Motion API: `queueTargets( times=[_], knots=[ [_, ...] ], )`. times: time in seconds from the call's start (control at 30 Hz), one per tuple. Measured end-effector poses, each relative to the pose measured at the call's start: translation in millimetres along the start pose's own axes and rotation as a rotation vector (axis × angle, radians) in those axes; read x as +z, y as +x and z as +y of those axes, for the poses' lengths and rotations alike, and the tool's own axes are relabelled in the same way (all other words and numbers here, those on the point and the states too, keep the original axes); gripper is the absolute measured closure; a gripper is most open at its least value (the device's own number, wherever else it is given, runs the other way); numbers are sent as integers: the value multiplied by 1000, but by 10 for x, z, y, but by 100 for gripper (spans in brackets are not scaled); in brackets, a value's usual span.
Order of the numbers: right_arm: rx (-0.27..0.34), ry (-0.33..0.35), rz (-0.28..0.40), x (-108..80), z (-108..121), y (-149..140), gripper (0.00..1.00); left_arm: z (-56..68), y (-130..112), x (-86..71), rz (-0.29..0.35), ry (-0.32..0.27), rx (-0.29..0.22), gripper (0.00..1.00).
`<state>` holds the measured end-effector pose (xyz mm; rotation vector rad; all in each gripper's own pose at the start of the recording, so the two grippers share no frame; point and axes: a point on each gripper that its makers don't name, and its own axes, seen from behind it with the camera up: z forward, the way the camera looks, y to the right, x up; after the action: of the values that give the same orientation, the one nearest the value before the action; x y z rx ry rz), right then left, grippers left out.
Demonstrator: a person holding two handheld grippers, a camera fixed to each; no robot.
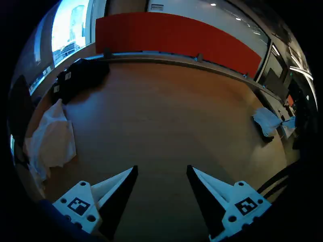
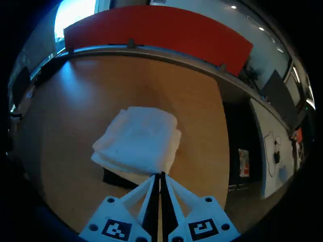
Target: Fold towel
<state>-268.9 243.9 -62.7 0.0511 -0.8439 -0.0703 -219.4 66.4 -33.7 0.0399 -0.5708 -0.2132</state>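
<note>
White folded towel [image 2: 139, 139] lay touching the closed tips of my right gripper [image 2: 160, 176]; my left gripper [image 1: 162, 167] was open

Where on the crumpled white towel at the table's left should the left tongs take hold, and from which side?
I would grip the crumpled white towel at its lower right corner, nearest the open left tongs. Approach low over the table from the bare-wood side: that corner lies thin and free, the rest looks bunched.

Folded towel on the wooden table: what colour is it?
Plain white, no pattern. The folded white cloth towel shows best in the right gripper view.
</note>
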Motion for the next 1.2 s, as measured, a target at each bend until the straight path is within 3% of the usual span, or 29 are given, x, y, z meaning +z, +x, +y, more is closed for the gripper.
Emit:
queueTargets(
  times=[0.57, 0.77, 1.2],
  knots=[
    [94, -11, -87, 301, 82, -390, 93, -43, -54, -23, -10, 20, 6, 11],
    [97, -18, -115, 382, 69, -492, 94, -55, -69, -21, -13, 25, -2, 11],
    [129, -45, -100, 428, 113, -495, 95, -47, -71, -13, -14, 27, -3, 11]
  ],
)
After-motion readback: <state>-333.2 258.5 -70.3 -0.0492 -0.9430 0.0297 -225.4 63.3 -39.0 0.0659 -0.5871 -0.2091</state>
